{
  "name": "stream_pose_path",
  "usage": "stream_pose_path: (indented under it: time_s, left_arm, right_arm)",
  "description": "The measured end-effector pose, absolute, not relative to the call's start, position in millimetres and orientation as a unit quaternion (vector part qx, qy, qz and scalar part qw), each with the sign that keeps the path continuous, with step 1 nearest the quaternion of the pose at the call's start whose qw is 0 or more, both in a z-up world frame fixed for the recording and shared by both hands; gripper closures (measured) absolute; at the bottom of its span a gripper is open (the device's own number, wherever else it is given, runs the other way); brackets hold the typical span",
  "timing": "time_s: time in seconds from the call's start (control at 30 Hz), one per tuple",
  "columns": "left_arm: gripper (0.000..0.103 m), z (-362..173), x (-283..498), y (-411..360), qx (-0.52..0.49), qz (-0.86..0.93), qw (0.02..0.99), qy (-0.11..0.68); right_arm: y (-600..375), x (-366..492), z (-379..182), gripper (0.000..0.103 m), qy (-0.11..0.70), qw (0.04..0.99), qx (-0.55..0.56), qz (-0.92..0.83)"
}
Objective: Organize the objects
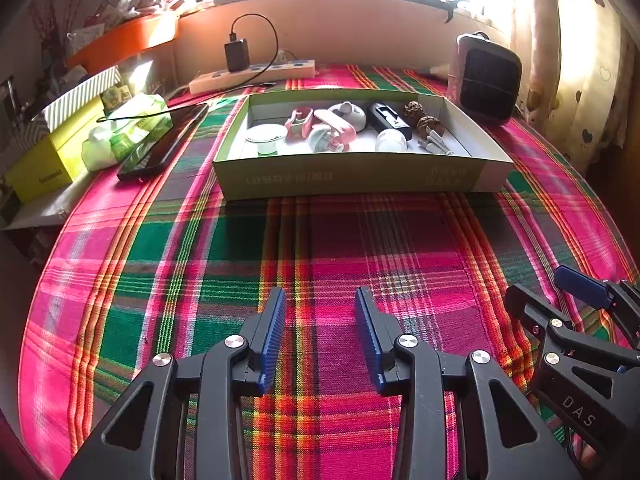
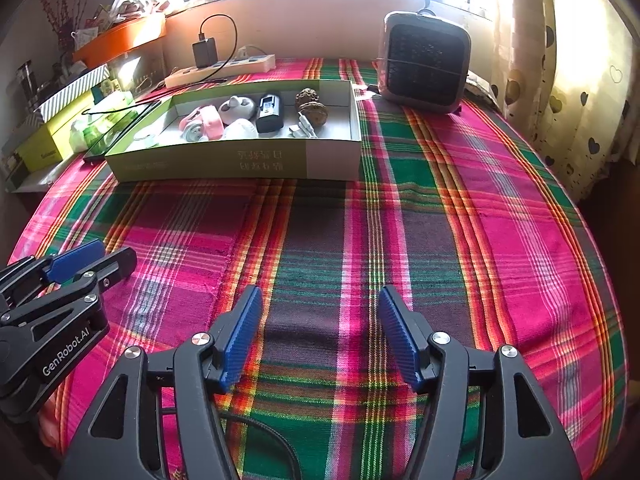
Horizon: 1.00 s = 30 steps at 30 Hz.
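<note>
A shallow green-and-white cardboard box (image 1: pixel 352 178) (image 2: pixel 224 164) stands on the plaid tablecloth at the far side. In it lie a small white cup (image 1: pixel 266 136), pink and white toys (image 1: pixel 332 124) (image 2: pixel 208 122), a black device (image 1: pixel 388 118) (image 2: pixel 270 114), two walnuts (image 1: pixel 424 118) (image 2: pixel 312 106) and grey clips (image 1: pixel 434 144). My left gripper (image 1: pixel 320 300) is open and empty over the cloth, well short of the box. My right gripper (image 2: pixel 320 300) is open and empty beside it, to the right. Each shows in the other's view: the right gripper (image 1: pixel 560 292) and the left gripper (image 2: pixel 100 254).
A small grey heater (image 2: pixel 424 64) (image 1: pixel 488 80) stands right of the box. A black phone (image 1: pixel 164 140) with a cable, a green tissue pack (image 1: pixel 124 132) and yellow boxes (image 1: pixel 52 160) lie at left. A power strip (image 1: pixel 252 72) with a charger sits behind. A curtain (image 2: pixel 560 60) hangs at right.
</note>
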<state>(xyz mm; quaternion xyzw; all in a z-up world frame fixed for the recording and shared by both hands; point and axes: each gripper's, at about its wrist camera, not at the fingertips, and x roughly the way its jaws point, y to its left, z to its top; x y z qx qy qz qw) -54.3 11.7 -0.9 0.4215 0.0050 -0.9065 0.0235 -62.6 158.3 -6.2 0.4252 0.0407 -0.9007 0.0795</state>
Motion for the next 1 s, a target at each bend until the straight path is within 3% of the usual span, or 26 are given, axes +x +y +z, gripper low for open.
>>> stream_pose_path:
  time_s: [1.0]
  left_arm:
    - [0.069,-1.0,-54.3,11.9,0.422,-0.906,0.024,0.005]
  right_arm:
    - [157.2,-63.3,-6.8,0.037,0.041,0.079,0.427,-0.900]
